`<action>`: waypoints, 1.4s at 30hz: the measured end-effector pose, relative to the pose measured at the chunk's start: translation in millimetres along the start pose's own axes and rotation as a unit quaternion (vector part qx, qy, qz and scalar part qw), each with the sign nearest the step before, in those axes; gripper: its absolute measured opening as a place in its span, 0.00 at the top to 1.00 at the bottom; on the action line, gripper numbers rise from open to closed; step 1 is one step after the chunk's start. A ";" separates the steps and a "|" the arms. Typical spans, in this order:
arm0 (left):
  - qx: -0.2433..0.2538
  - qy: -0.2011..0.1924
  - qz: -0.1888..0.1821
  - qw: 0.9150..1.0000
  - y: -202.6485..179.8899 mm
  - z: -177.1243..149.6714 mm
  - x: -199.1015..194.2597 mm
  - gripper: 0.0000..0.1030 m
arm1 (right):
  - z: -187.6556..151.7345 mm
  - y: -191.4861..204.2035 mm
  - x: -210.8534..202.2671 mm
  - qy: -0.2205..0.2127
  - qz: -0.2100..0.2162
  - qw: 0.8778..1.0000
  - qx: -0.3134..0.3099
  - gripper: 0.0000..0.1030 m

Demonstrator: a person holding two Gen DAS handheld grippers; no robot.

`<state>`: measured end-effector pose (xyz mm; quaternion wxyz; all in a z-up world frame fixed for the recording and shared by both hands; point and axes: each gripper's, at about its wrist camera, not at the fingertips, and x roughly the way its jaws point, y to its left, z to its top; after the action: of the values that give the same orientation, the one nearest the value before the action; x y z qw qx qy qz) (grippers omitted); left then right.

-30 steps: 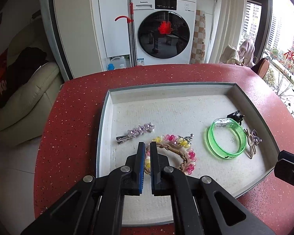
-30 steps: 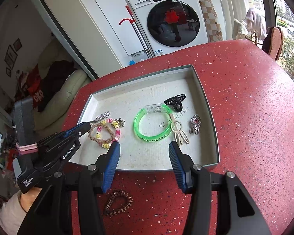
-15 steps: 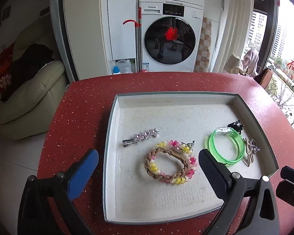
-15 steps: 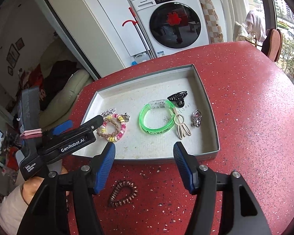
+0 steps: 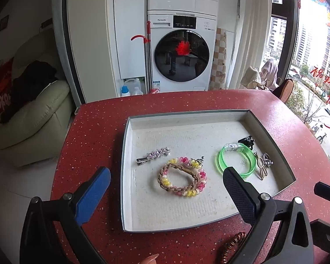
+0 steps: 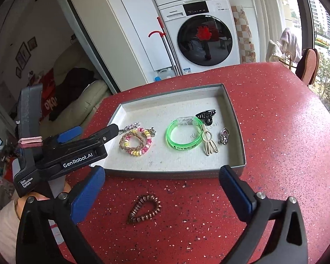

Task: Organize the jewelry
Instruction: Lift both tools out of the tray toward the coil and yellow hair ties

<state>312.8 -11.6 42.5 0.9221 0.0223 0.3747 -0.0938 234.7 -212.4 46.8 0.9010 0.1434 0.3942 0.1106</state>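
A grey tray (image 5: 125, 176) (image 6: 237, 127) sits on the red table. In it lie a star hair clip (image 5: 153, 155), braided and beaded bracelets (image 5: 182, 179) (image 6: 135, 142), a green bangle (image 5: 236, 160) (image 6: 184, 136), a black claw clip (image 6: 205, 115), a cream clip (image 6: 209, 142) and a silver charm (image 6: 224, 135). My left gripper (image 5: 166, 171) hangs wide open above the tray's near left, holding nothing. A brown coil hair tie (image 6: 145, 208) lies on the table before the tray. Over it, my right gripper (image 6: 161, 169) has its jaws opening, pads clear of the coil.
The table's round edge (image 5: 61, 154) drops off at the left toward a cream sofa (image 5: 33, 114). A washing machine (image 5: 182, 55) stands behind. The left tool's black housing (image 6: 77, 156) crosses the right wrist view, a hand below it. Bare red table (image 6: 286, 132) lies right of the tray.
My left jaws went from shut at the bracelets to wide open and drew back and up; the bracelets stay in the tray. My right jaws widened and pulled back over the coil.
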 end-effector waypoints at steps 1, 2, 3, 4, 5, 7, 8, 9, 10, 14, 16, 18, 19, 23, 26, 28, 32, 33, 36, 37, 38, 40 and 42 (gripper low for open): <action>-0.001 0.001 -0.004 1.000 1.3 -5.3 -2.6 0.00 | -0.9 1.1 -3.3 -0.002 0.004 1.000 0.001 0.00; -0.001 0.003 -0.008 1.000 2.2 -9.2 -4.8 0.00 | -2.5 2.4 -6.5 -0.003 0.007 1.000 0.001 0.00; 0.000 0.005 -0.012 1.000 2.2 -11.1 -7.4 0.00 | -4.0 3.6 -10.0 -0.005 0.009 1.000 0.002 0.00; 0.001 0.007 -0.014 1.000 2.2 -13.6 -11.3 0.00 | -5.2 4.6 -13.8 -0.007 0.011 1.000 0.002 0.00; 0.003 0.009 -0.015 1.000 1.9 -16.4 -15.3 0.00 | -7.1 5.4 -17.0 -0.009 0.013 1.000 0.004 0.00; 0.009 0.013 -0.022 1.000 0.1 -23.0 -21.1 0.00 | -10.5 5.6 -23.3 -0.007 0.019 1.000 0.011 0.00; 0.012 0.015 -0.024 1.000 -1.5 -27.1 -24.4 0.00 | -12.7 5.8 -25.7 -0.006 0.019 1.000 0.013 0.00; 0.012 0.017 -0.022 1.000 -1.7 -31.0 -27.5 0.00 | -14.8 6.0 -28.4 -0.006 0.017 1.000 0.013 0.00; 0.010 0.018 -0.019 1.000 -1.6 -35.7 -30.9 0.00 | -17.4 6.8 -31.6 -0.008 0.012 1.000 0.011 0.00; 0.002 0.017 -0.015 1.000 2.0 -52.5 -40.6 0.00 | -28.6 10.5 -41.1 -0.006 -0.010 1.000 -0.008 0.00; 0.003 0.021 -0.021 1.000 2.4 -60.3 -43.9 0.00 | -35.9 10.9 -45.1 -0.003 -0.016 1.000 -0.011 0.00; 0.004 0.028 -0.028 0.999 3.2 -68.0 -46.0 0.00 | -42.1 9.5 -48.0 0.004 -0.014 1.000 -0.008 0.00; 0.005 0.033 -0.034 0.999 4.0 -71.7 -46.2 0.00 | -45.9 8.2 -48.8 0.012 -0.014 1.000 -0.006 0.00; 0.007 0.058 -0.058 0.997 1.1 -88.3 -46.3 0.00 | -59.9 4.0 -45.7 0.049 -0.006 0.999 -0.001 0.00; 0.005 0.069 -0.053 0.996 1.8 -102.1 -44.4 0.00 | -75.8 2.6 -45.7 0.061 -0.015 0.998 -0.003 0.00; 0.003 0.081 -0.051 0.995 2.6 -110.4 -40.1 0.00 | -86.9 1.5 -44.9 0.072 -0.018 0.997 -0.003 0.00; 0.001 0.102 -0.051 0.994 0.6 -122.6 -30.0 0.00 | -107.9 3.4 -38.2 0.099 -0.041 0.994 -0.019 0.00; 0.003 0.104 -0.051 0.993 -0.9 -123.9 -27.8 0.00 | -112.2 4.2 -36.8 0.104 -0.045 0.993 -0.023 0.00; 0.010 0.106 -0.052 0.993 -6.5 -123.1 -24.8 0.00 | -122.8 6.2 -33.6 0.113 -0.058 0.991 -0.031 0.00; 0.012 0.105 -0.053 0.993 -8.7 -122.1 -24.4 0.00 | -126.0 7.1 -33.5 0.115 -0.060 0.991 -0.035 0.00; 0.014 0.102 -0.053 0.993 -10.6 -120.3 -24.3 0.00 | -128.5 8.0 -33.3 0.116 -0.062 0.990 -0.039 0.00; 0.019 0.099 -0.055 0.993 -14.8 -115.3 -22.7 0.00 | -133.0 9.6 -32.6 0.120 -0.067 0.989 -0.047 0.00; 0.024 0.097 -0.055 0.993 -19.0 -111.8 -19.4 0.00 | -135.2 10.2 -32.3 0.121 -0.074 0.989 -0.053 0.00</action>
<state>218.8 -14.8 -23.8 0.8738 0.0329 0.4611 -0.1510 112.0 -189.8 -15.3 0.8589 0.0518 0.5031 0.0811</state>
